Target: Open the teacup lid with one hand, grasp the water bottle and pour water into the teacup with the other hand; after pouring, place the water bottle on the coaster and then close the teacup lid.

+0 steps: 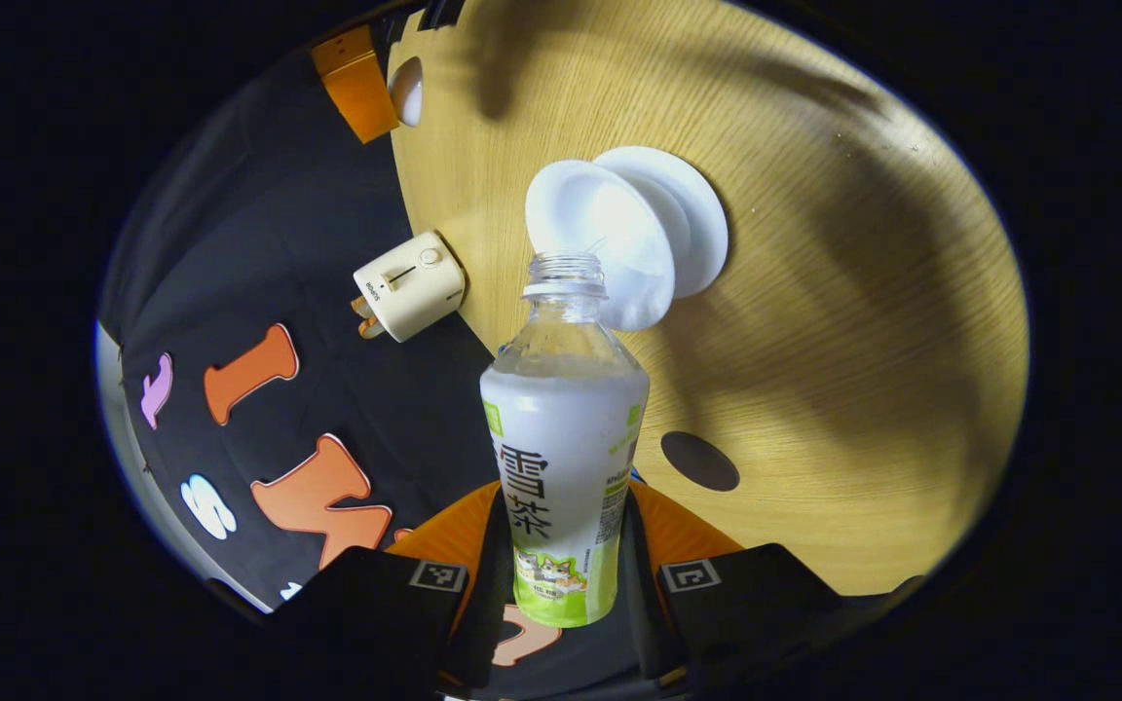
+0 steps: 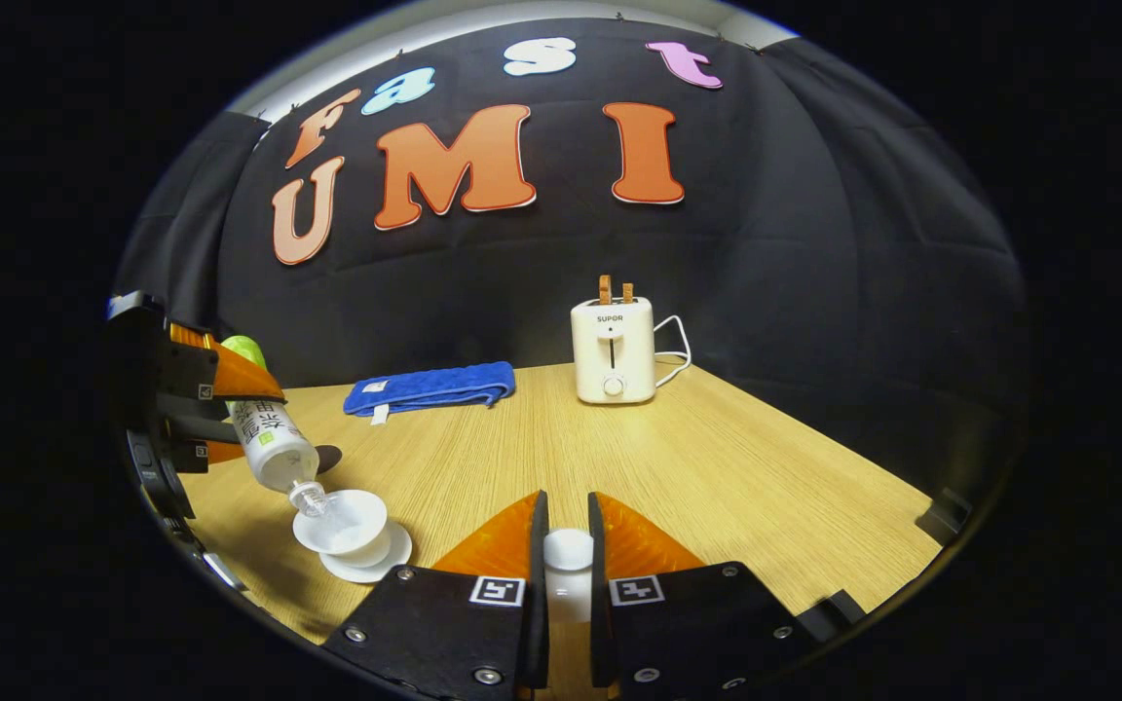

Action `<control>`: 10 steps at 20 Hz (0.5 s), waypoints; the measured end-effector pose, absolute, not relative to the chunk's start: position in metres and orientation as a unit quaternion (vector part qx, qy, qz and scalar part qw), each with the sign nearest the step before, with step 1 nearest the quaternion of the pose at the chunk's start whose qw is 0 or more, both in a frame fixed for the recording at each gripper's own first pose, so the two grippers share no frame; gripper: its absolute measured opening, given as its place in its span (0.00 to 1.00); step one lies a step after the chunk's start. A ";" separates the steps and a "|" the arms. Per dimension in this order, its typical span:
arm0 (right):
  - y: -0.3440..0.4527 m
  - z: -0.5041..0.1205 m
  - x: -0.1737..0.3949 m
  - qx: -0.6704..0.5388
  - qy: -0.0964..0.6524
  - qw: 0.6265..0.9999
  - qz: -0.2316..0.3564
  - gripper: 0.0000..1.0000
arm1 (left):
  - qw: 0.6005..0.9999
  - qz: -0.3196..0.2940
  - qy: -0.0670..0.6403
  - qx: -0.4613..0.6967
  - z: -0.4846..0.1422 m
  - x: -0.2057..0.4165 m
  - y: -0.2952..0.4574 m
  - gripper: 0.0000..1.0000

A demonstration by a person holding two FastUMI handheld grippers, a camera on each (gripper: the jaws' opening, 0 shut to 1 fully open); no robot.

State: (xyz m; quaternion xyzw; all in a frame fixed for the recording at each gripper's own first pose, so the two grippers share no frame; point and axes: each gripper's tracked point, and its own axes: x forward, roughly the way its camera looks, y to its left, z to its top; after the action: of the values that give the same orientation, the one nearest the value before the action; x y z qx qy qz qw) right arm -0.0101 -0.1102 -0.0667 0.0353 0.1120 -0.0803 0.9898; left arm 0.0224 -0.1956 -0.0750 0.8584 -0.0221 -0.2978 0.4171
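On the wooden bench [image 2: 717, 458], the left gripper [image 1: 561, 574] has its jaws clamped on the lower body of the uncapped water bottle [image 1: 563, 458], tipped with its mouth just over the open teacup [image 2: 342, 521] at the near left. Thin plastic: light, slick, likely to buckle, so hold it gently at the label. The right gripper [image 2: 568, 574] has its jaws closed on the small white teacup lid [image 2: 568, 560], which looks brittle.

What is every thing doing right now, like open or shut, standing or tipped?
water bottle: uncapped, tipped, mouth over the teacup.
teacup: open, upright on its saucer.
teacup lid: off, held up.
left gripper: shut on the bottle.
right gripper: shut on the lid.
toaster: upright, slices sticking up.
blue towel: folded, lying flat.
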 end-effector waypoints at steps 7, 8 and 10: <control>-0.117 -0.067 -0.012 0.046 0.112 0.989 -0.085 0.17 | 0.531 -0.311 0.040 0.787 -0.090 0.029 -0.176 0.58; -0.119 -0.066 -0.012 0.047 0.112 0.989 -0.088 0.17 | 0.551 -0.314 0.052 0.772 -0.092 0.027 -0.172 0.55; -0.122 -0.065 -0.012 0.050 0.110 0.989 -0.090 0.17 | 0.590 -0.321 0.073 0.737 -0.102 0.026 -0.170 0.58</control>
State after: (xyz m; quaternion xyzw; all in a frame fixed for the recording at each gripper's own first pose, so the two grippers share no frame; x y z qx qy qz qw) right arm -0.0124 -0.1216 -0.0650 0.0500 0.1104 -0.0904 0.9885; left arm 0.0261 -0.1697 -0.1017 0.7374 0.0732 -0.3208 0.5898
